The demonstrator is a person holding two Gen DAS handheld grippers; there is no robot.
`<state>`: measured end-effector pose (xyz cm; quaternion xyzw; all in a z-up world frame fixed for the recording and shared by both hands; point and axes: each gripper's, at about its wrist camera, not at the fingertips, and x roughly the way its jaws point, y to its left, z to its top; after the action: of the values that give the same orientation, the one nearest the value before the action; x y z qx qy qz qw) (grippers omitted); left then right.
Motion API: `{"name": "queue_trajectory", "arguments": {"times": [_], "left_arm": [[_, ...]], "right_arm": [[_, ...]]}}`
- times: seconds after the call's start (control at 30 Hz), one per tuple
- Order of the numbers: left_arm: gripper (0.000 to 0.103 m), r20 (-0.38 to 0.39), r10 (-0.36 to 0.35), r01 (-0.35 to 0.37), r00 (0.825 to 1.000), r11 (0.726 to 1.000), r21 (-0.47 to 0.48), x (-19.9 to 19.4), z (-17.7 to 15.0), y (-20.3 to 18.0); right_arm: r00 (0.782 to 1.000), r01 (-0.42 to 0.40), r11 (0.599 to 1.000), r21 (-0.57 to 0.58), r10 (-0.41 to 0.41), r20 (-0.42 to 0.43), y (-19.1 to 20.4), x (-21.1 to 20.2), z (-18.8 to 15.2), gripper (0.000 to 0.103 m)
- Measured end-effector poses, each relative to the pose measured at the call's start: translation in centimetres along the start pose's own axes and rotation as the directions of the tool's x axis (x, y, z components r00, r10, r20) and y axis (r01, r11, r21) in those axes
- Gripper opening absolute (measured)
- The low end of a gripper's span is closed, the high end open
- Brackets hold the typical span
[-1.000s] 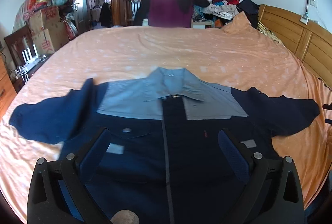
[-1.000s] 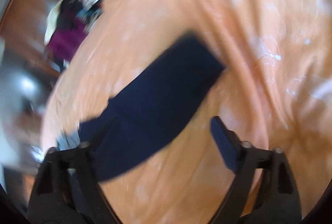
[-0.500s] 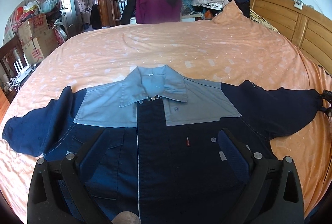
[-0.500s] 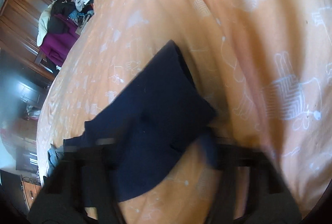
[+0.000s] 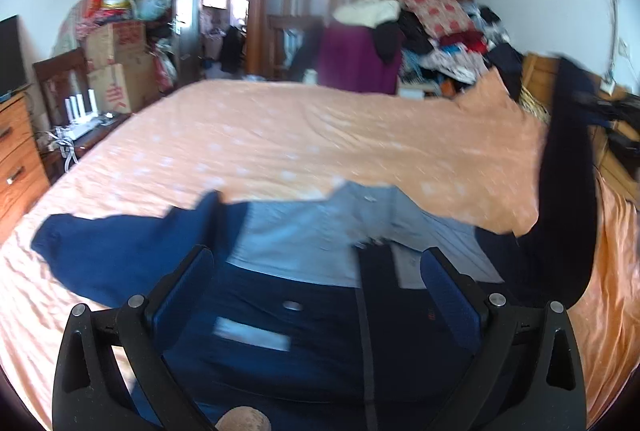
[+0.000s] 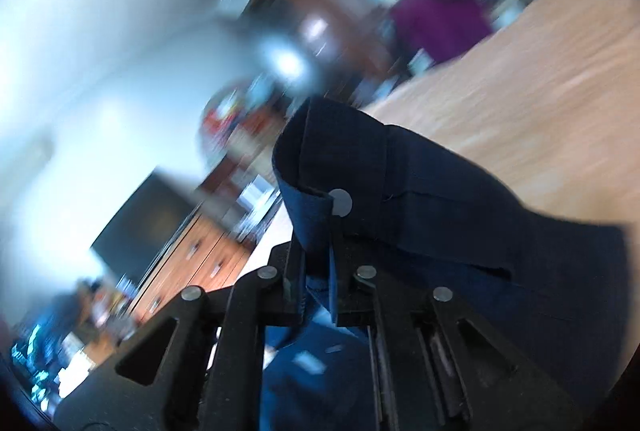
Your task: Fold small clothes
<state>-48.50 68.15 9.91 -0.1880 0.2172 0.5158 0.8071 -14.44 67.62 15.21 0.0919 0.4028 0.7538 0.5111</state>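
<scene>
right hand-held gripper [image 6: 310, 271] clenched on cuff [image 6: 320, 167], sleeve raised | left hand-held gripper [image 5: 316, 287] released above shirt [image 5: 304, 311] lying on bed [image 5: 280, 143] | swing sleeve across chest; lay flat; pin body with left

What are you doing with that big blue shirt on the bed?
A person is folding a shirt spread on the orange bed, with a tool in each hand. The right tool is shut on the cuff of one dark sleeve and holds it up off the bed. The left tool is open, hovering over the shirt's front. The other sleeve lies flat.
</scene>
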Motion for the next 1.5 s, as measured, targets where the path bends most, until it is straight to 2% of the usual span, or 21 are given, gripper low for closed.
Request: {"name": "queue_trajectory", "arguments": {"times": [0.07,0.13,0.17,0.23,0.3,0.37,0.47,0.57,0.67,0.7,0.77,0.83,0.97,1.07,1.17,1.33,1.37,1.4,1.43,1.47,1.5], "left_arm": [[0.103,0.006,0.036,-0.036,0.999,0.999,-0.018,-0.8,0.1,2.9],[0.103,-0.011,0.074,-0.074,0.997,0.996,-0.044,-1.0,0.0,5.8],[0.103,-0.021,0.085,-0.086,0.996,0.995,-0.054,-1.0,-0.2,6.9],[0.103,-0.039,0.104,-0.106,0.994,0.992,-0.07,-0.7,-0.7,8.9],[0.103,-0.061,0.111,-0.116,0.992,0.99,-0.076,-0.1,-1.3,10.4],[0.103,-0.084,0.094,-0.101,0.992,0.991,-0.087,0.9,-2.0,11.3],[0.103,-0.15,-0.005,-0.009,0.989,0.995,-0.095,3.5,-3.2,11.2],[0.103,-0.249,-0.136,0.117,0.959,0.989,-0.091,7.5,-4.6,9.2],[0.098,-0.321,-0.265,0.23,0.909,0.963,-0.144,11.5,-6.0,6.7],[0.097,-0.338,-0.287,0.246,0.896,0.956,-0.16,12.6,-6.5,6.0],[0.077,-0.376,-0.298,0.236,0.877,0.95,-0.204,15.1,-7.1,5.2],[0.07,-0.381,-0.322,0.236,0.867,0.938,-0.256,16.7,-7.3,5.0],[0.069,-0.345,-0.358,0.247,0.868,0.913,-0.325,17.7,-6.9,4.8],[0.068,-0.377,-0.334,0.188,0.864,0.908,-0.374,19.5,-7.3,5.4],[0.067,-0.362,-0.326,0.163,0.873,0.896,-0.413,20.0,-7.3,5.9],[0.07,-0.35,-0.281,0.123,0.894,0.904,-0.409,21.6,-6.6,5.3],[0.066,-0.347,-0.276,0.121,0.896,0.906,-0.407,22.0,-6.4,5.1],[0.055,-0.336,-0.28,0.129,0.899,0.903,-0.41,22.5,-6.2,5.1],[0.018,-0.321,-0.287,0.137,0.902,0.899,-0.416,22.8,-5.9,5.2],[0.009,-0.304,-0.281,0.136,0.91,0.897,-0.421,22.8,-5.6,5.4],[0.009,-0.274,-0.294,0.155,0.916,0.887,-0.435,22.6,-5.1,5.5]], "right_arm": [[0.995,-0.005,0.999,-0.036,0.001,-0.101,1.2,7.5,-2.5,0.015],[0.972,0.013,0.999,-0.031,-0.02,-0.233,0.8,14.4,-5.8,0.023],[0.963,0.037,0.999,-0.036,-0.046,-0.265,0.5,15.9,-7.0,0.031],[0.95,0.088,0.996,-0.029,-0.093,-0.299,-0.3,16.8,-8.9,0.033],[0.956,0.075,0.997,-0.012,-0.076,-0.284,-0.6,14.5,-9.8,0.04],[0.966,0.093,0.996,-0.018,-0.095,-0.239,-1.7,9.9,-10.3,0.052],[0.959,0.222,0.975,0.014,-0.215,-0.182,-5.1,3.0,-11.3,0.06],[0.937,0.32,0.944,0.084,-0.301,-0.178,-8.7,-2.1,-12.4,0.06],[0.92,0.37,0.922,0.111,-0.347,-0.18,-10.5,-5.3,-13.7,0.06],[0.92,0.371,0.92,0.124,-0.347,-0.18,-10.9,-5.8,-14.1,0.06],[0.92,0.375,0.914,0.154,-0.347,-0.181,-11.4,-6.1,-15.0,0.061],[0.92,0.375,0.912,0.168,-0.345,-0.184,-12.0,-5.8,-15.5,0.061],[0.923,0.363,0.919,0.157,-0.331,-0.196,-12.1,-4.6,-16.1,0.061],[0.927,0.345,0.928,0.145,-0.312,-0.208,-12.1,-4.2,-17.1,0.061],[0.932,0.329,0.933,0.144,-0.297,-0.207,-12.1,-4.1,-17.6,0.062],[0.929,0.342,0.927,0.154,-0.309,-0.205,-12.7,-5.0,-18.2,0.062],[0.93,0.344,0.925,0.16,-0.312,-0.196,-12.9,-5.5,-18.2,0.062],[0.93,0.348,0.923,0.166,-0.317,-0.184,-13.0,-5.9,-18.2,0.061],[0.932,0.35,0.921,0.173,-0.322,-0.168,-13.1,-6.5,-17.9,0.056],[0.932,0.353,0.918,0.181,-0.33,-0.148,-13.4,-7.3,-17.7,0.052],[0.931,0.361,0.914,0.187,-0.341,-0.132,-13.6,-8.0,-17.5,0.051]]}}
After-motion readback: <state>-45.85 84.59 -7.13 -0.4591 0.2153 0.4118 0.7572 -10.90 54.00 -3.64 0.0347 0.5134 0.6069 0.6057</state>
